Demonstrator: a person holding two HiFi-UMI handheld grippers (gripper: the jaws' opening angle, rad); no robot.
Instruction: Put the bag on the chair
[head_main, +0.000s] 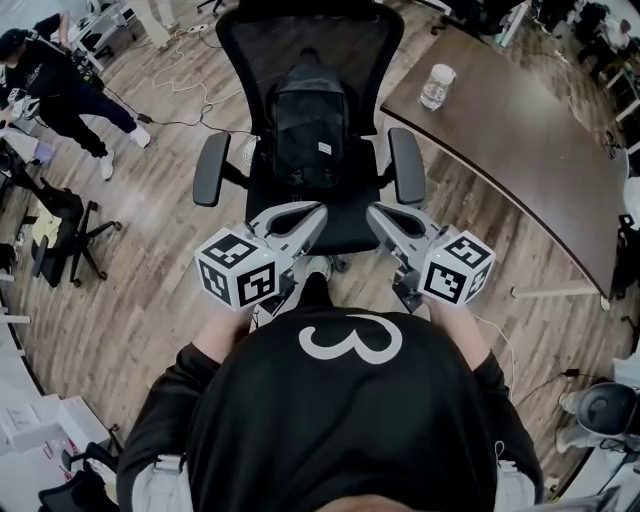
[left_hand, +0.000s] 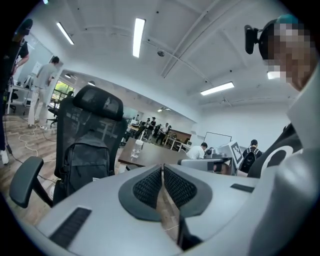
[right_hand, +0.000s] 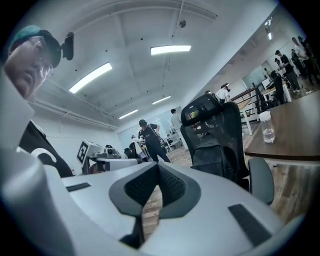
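A black backpack (head_main: 308, 125) stands upright on the seat of a black mesh office chair (head_main: 345, 215), leaning on its backrest. It also shows in the left gripper view as the backpack (left_hand: 87, 165) and in the right gripper view as the backpack (right_hand: 215, 155). My left gripper (head_main: 322, 212) is held in front of the seat, shut and with nothing between its pads. My right gripper (head_main: 372, 213) is beside it, also shut and empty. Both point at the chair and touch neither it nor the bag.
A dark wooden table (head_main: 510, 140) with a clear plastic bottle (head_main: 436, 86) stands right of the chair. The chair's armrests (head_main: 211, 168) flank the seat. A person (head_main: 60, 85) stands at far left, near another black chair (head_main: 65, 235). Cables lie on the wood floor.
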